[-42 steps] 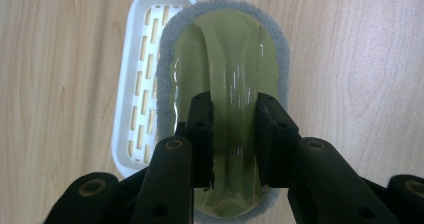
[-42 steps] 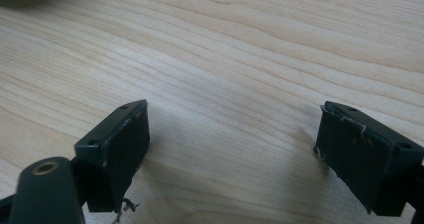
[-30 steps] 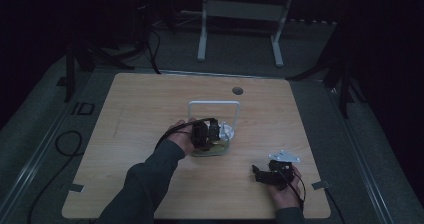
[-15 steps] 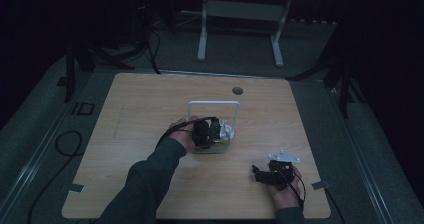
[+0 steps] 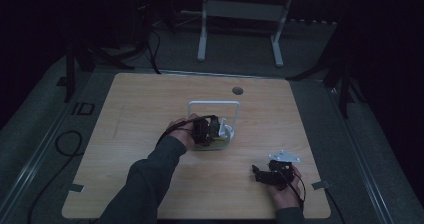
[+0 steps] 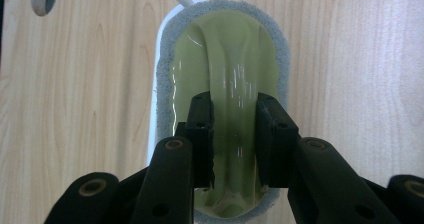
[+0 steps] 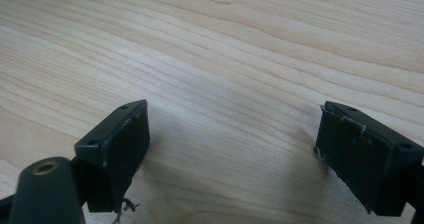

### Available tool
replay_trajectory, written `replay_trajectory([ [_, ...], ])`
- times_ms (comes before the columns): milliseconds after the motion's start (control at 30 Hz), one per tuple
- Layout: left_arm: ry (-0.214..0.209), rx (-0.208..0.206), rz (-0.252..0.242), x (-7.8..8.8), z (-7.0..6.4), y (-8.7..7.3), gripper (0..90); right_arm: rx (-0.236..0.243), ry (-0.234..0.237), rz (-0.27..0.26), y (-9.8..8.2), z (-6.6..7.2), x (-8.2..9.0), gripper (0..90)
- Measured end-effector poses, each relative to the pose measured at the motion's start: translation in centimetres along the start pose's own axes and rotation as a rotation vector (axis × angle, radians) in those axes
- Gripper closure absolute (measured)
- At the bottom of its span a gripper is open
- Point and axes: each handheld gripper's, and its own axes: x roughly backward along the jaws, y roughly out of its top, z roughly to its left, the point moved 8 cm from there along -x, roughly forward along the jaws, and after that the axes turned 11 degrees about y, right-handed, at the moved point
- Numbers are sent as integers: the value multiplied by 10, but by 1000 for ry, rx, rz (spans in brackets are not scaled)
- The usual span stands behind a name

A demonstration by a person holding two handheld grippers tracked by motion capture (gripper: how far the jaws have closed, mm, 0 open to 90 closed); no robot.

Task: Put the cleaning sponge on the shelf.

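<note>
Right gripper: nearest the person's edge of the light wooden table, at its right-hand corner in the high view, held low in the person's right hand; a grey three-cornered plate sits on top of it.
Right jaws: spread wide in the right gripper view, with bare wood grain between the two black pads and nothing held.
Left forearm: a dark sleeve reaches from the bottom edge of the high view toward the table's middle.
Left gripper: held in the person's left hand near the table's centre, its body directly over the scrubber.
Left jaws: pinching the raised central ridge of the oval scrubber with a glossy olive-green plastic back and grey felt-like rim; one black pad presses each flank of the ridge.
Scrubber position: near the middle of the table, flat side down, its rim lying on a white base beneath it.
Scrubber long axis: in the left gripper view it runs straight away from the jaws, the rounded far end pointing to the top of that view; the ridge follows the same line.
White frame: a thin white rectangular loop just beyond the scrubber, on its far side.
Round hole: a grommet opening in the table, farther back, well apart from both grippers.
</note>
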Motion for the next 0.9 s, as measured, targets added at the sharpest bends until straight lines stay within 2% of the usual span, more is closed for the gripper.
replay_trajectory([
  [300,3,-7,-4,-3,3,-1,717,0,0,0,0,0,0,134],
  [367,6,-21,-2,-4,4,0,717,-1,0,0,0,0,0,134],
  [667,-7,-35,-5,-5,7,5,717,-3,1,1,0,0,0,135],
  [900,-1,-32,-2,-9,9,4,717,-2,1,1,0,0,0,135],
])
